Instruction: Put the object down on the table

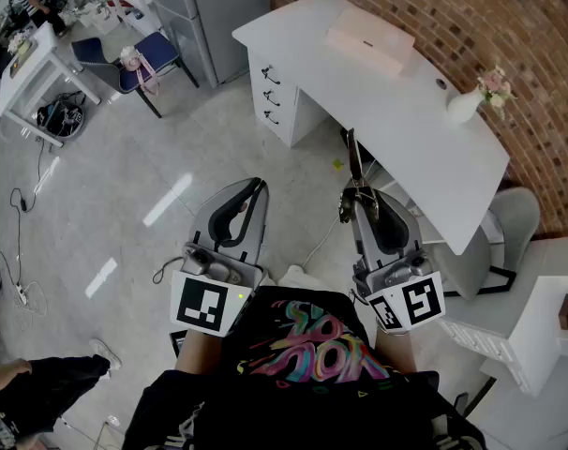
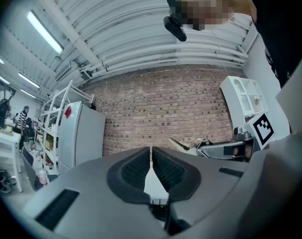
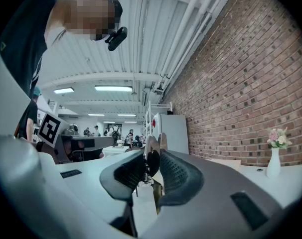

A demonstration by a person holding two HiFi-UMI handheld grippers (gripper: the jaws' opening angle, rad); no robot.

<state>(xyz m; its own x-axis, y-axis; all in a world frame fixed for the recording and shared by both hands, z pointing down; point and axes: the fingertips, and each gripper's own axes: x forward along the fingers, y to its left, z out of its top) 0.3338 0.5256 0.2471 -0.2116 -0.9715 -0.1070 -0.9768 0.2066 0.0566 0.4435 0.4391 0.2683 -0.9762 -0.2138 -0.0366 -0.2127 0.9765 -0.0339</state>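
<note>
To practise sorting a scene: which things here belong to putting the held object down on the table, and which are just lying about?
Job: right gripper, thin metal object in its jaws, white table.
Lying about: pink box, flower vase, blue chair, shut left gripper.

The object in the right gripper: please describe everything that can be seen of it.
The object is thin, long and narrow, with a brownish, metal-like shine. The right gripper view shows two flat strips side by side with a dark rounded part between them; what it is I cannot tell. The right gripper is shut on its lower end; the rest sticks out beyond the jaws. It hangs in the air beside the white table and touches only the pads.
</note>
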